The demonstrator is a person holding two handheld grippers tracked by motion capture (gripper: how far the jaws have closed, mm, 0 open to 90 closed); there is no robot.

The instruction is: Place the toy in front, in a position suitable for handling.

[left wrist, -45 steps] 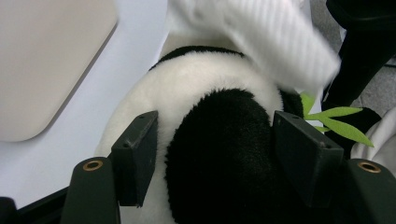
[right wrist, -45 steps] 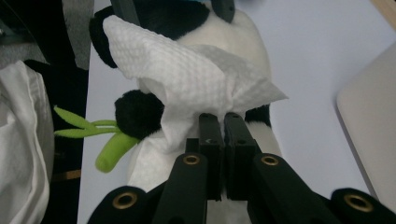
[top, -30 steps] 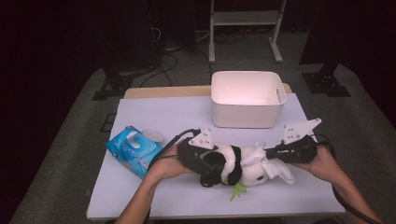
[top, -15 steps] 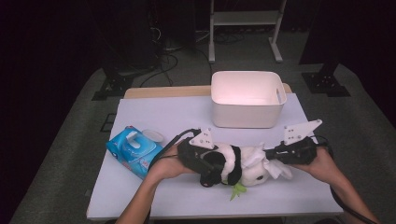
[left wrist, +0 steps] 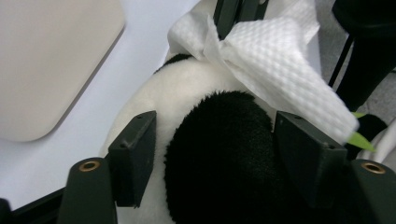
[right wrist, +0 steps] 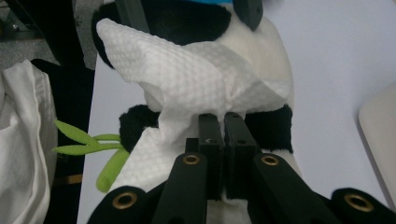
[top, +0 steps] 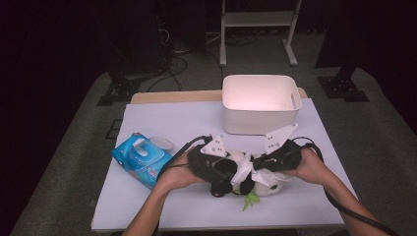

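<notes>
A black-and-white plush panda [top: 269,185] lies near the table's front edge with a green leaf [top: 250,200] under it. My left gripper [top: 230,178] is shut on the panda [left wrist: 187,88], one pad on each side of a black furry part; its jaws have just eased open slightly with the panda still between them. My right gripper [top: 253,165] comes in from the right, shut on a crumpled white wipe [top: 247,170]. The wipe [right wrist: 187,79] rests on the panda's white fur [right wrist: 273,44] just ahead of the right gripper [right wrist: 223,126]. In the left gripper view the wipe [left wrist: 280,60] drapes over the panda.
A white bin [top: 260,101] stands at the back of the light table [top: 172,123], close behind both hands. A blue pack of wipes [top: 142,157] lies left of the left hand. Dark floor with cables surrounds the table.
My right gripper has slid left with the wipe across the panda, toward the left gripper. The left hand and the panda have stayed put.
</notes>
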